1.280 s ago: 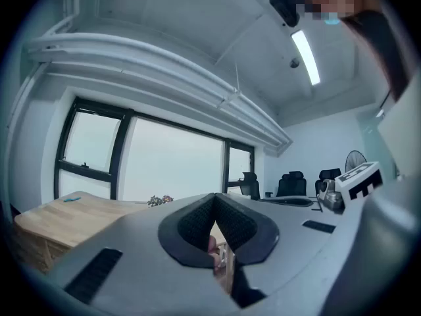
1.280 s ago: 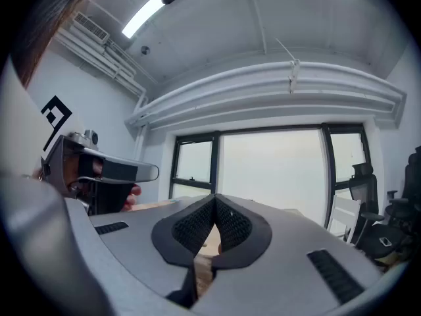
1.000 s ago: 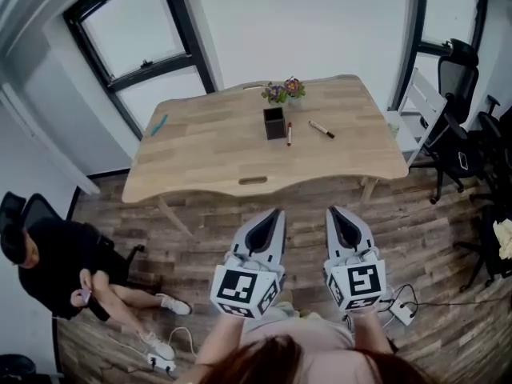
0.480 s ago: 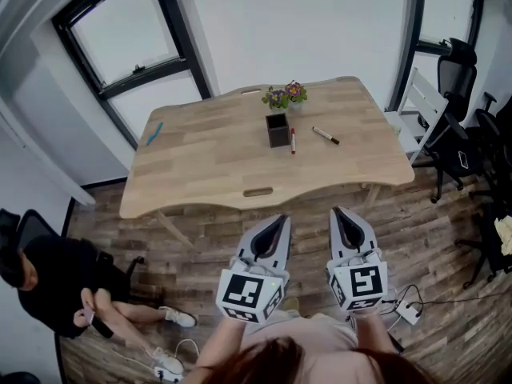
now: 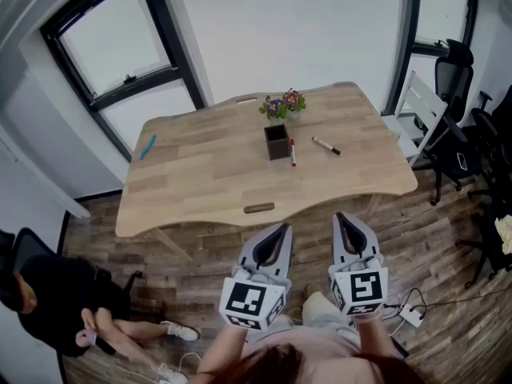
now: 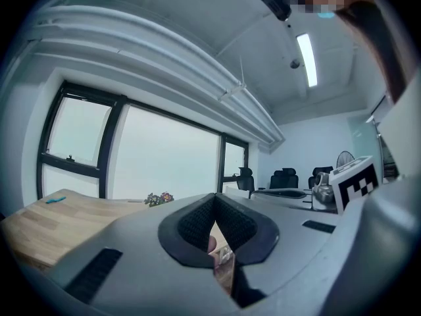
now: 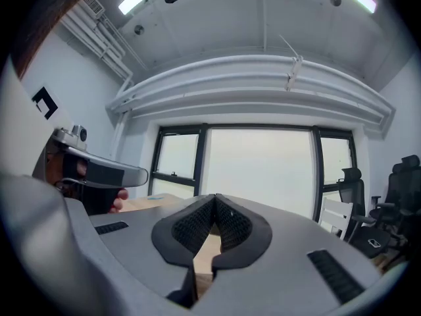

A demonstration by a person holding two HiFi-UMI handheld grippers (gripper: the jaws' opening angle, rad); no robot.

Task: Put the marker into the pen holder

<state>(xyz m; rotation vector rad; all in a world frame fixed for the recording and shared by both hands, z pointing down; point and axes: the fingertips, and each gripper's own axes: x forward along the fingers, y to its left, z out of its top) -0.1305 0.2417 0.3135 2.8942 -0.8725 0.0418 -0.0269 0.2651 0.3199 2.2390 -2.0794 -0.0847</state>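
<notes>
Marker [image 5: 293, 152], red-capped, lies flat on the wooden table [image 5: 200, 190] just right of the pen holder [image 5: 276, 142]; I cannot tell whether the two touch. Sweeping from the left of my head view, a seated person in dark clothes [image 5: 48, 310] is down by the floor at the lower left. A small blue object [image 5: 149, 146] lies near the table's left edge. Past the middle, a little pot of flowers [image 5: 282, 102] stands at the far edge. The dark, square pen holder stands upright just in front of it. A second marker [image 5: 326, 146] lies at a slant further right, apart from the first. Beyond the table's right end stand a white chair [image 5: 420, 110] and black office chairs [image 5: 456, 70].

Both tools are low over the plank floor [image 5: 200, 246], close to my body and well short of the table, pointing towards it. On the left gripper [image 5: 281, 230], the ribbed pads meet at the tip with nothing between them. The right gripper [image 5: 345, 219] is the same: jaws pressed together and empty
</notes>
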